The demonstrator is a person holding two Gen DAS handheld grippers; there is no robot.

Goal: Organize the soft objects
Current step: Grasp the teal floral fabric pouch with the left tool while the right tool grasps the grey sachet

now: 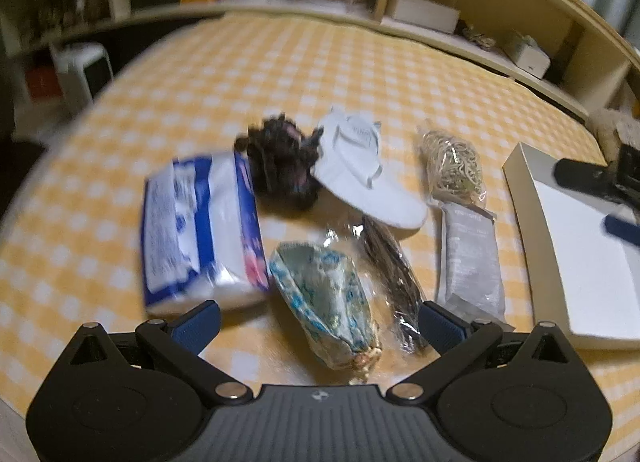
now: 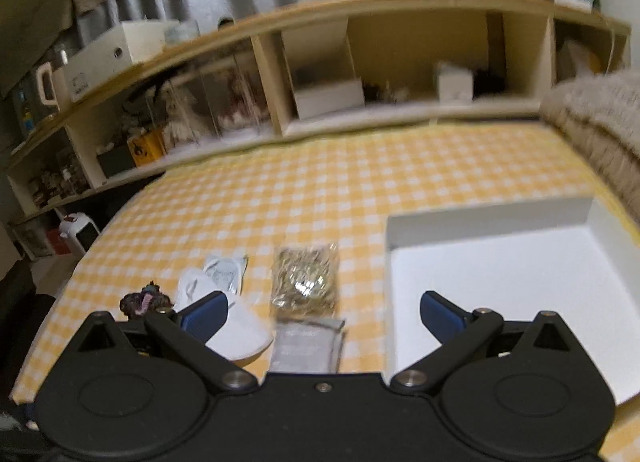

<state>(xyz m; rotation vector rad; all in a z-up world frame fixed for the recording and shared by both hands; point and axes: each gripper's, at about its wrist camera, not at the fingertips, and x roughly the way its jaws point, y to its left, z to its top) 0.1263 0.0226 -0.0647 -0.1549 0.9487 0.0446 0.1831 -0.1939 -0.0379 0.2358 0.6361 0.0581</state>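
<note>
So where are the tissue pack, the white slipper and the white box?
tissue pack (image 1: 200, 229), left wrist view, on its blue-and-white wrapper.
white slipper (image 1: 360, 173), left wrist view, on its upper.
white box (image 2: 500, 282), right wrist view, on its bare floor.

Tissue pack (image 1: 200, 229) left, slipper (image 1: 368, 177) behind pouch (image 1: 324, 306), box (image 1: 580, 258) right, possibly empty.

Print on the grey packet (image 1: 472, 258) is too blurred to read.
</note>
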